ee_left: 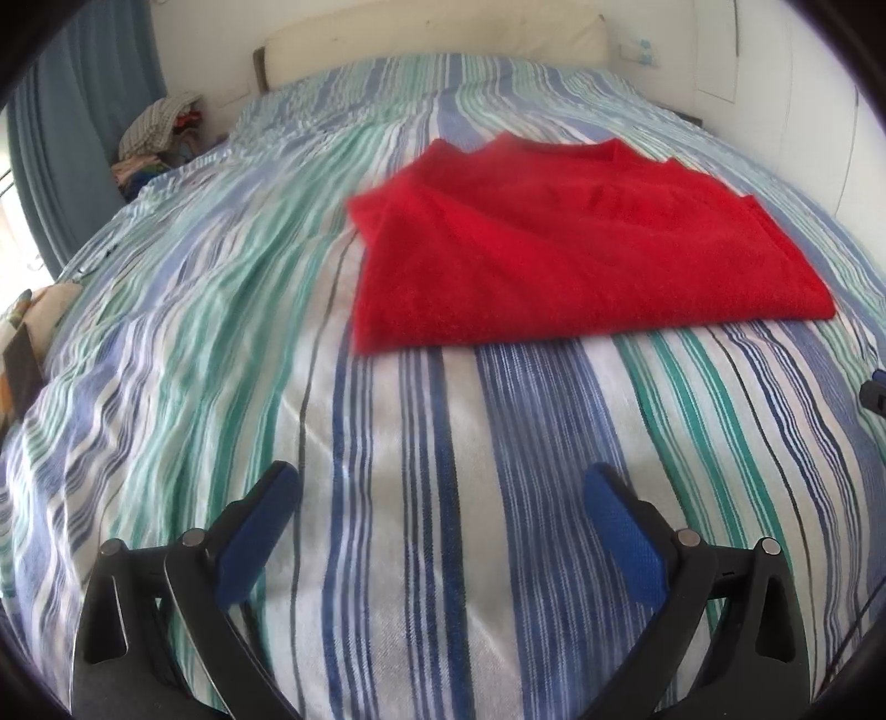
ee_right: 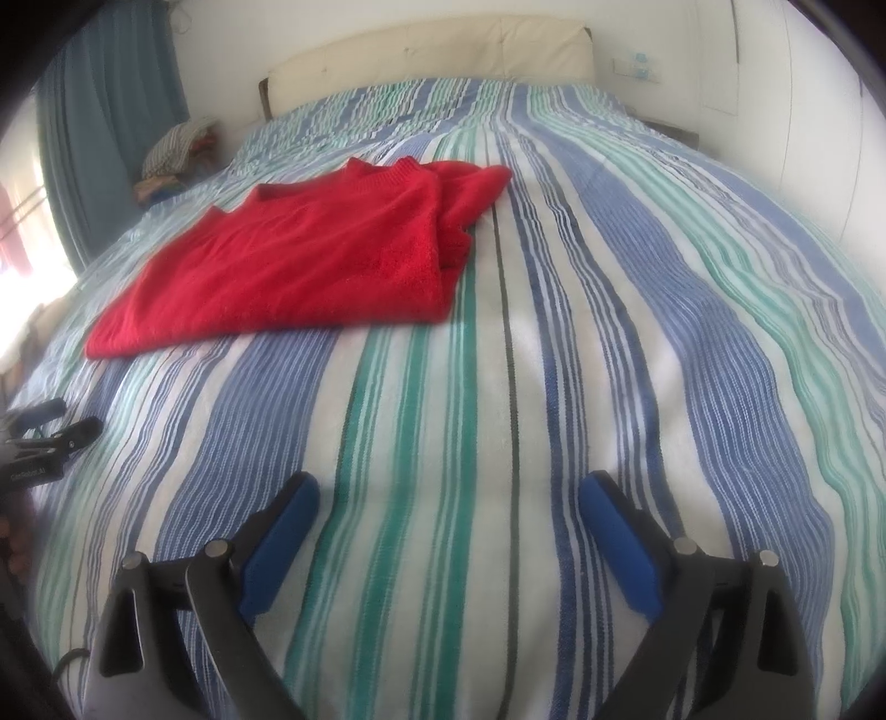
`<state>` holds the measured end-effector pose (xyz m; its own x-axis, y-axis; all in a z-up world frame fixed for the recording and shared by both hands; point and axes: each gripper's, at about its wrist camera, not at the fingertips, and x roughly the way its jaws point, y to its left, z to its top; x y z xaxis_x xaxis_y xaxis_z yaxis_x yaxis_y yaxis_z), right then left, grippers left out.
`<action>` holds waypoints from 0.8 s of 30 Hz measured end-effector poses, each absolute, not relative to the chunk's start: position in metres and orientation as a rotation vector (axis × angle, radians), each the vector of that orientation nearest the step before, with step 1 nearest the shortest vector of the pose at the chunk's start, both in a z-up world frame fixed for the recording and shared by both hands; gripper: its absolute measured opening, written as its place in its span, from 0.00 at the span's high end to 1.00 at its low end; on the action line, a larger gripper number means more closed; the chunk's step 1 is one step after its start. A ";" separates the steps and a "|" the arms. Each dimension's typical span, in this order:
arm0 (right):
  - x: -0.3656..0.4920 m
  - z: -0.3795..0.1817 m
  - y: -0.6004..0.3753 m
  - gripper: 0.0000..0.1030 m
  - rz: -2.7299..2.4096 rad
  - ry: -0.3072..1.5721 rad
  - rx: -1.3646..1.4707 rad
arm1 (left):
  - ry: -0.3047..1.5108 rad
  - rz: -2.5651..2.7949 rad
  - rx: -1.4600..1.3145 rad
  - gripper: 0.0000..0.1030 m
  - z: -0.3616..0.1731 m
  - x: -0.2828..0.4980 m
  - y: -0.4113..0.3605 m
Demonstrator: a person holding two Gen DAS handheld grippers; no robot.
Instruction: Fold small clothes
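Garment: red knitted top [ee_left: 576, 249], upper right of centre in the left wrist view; upper left in the right wrist view [ee_right: 299, 260]. Lies on the striped bedspread [ee_left: 443, 443], sides seemingly turned in, neckline away from the cameras.
Left gripper [ee_left: 440, 498]: jaws wide apart, nothing between them, low in frame, well short of the hem.
Right gripper [ee_right: 448, 501]: jaws also spread, empty, over bare bedspread.
Step (judged): side folds look done; the bottom-to-top fold remains, or the piece awaits pickup. Cannot tell which.
Next move calls for: both grippers reaching to the near hem corners, pinching all layers, lifting together toward the neckline.
Edges: near hem straight; bunched layers at the garment's right edge in the right wrist view, may slip when lifted.
Room: broad open bedspread on the near side. Clothes pile [ee_left: 160, 127] at upper left, headboard [ee_right: 432, 50] at top, both well apart.
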<state>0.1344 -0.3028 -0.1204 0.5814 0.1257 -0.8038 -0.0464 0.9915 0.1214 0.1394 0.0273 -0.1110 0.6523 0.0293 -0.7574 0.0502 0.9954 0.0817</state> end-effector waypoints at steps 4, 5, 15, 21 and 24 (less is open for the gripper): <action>0.165 -0.080 -0.330 0.09 0.182 0.857 0.273 | 0.818 -0.019 0.008 0.01 -0.096 0.137 0.046; 0.179 -0.072 -0.339 0.09 0.183 0.841 0.326 | 0.817 -0.017 -0.019 0.01 -0.094 0.139 0.050; 0.311 -0.133 -0.354 0.33 0.293 0.973 0.751 | 0.849 0.025 -0.134 0.01 -0.092 0.150 0.081; 0.312 -0.120 -0.329 0.89 0.175 0.990 0.675 | 0.834 0.059 -0.284 0.01 -0.077 0.146 0.122; 0.316 -0.071 -0.288 0.89 0.238 0.945 0.584 | 0.830 0.100 -0.308 0.01 -0.072 0.147 0.140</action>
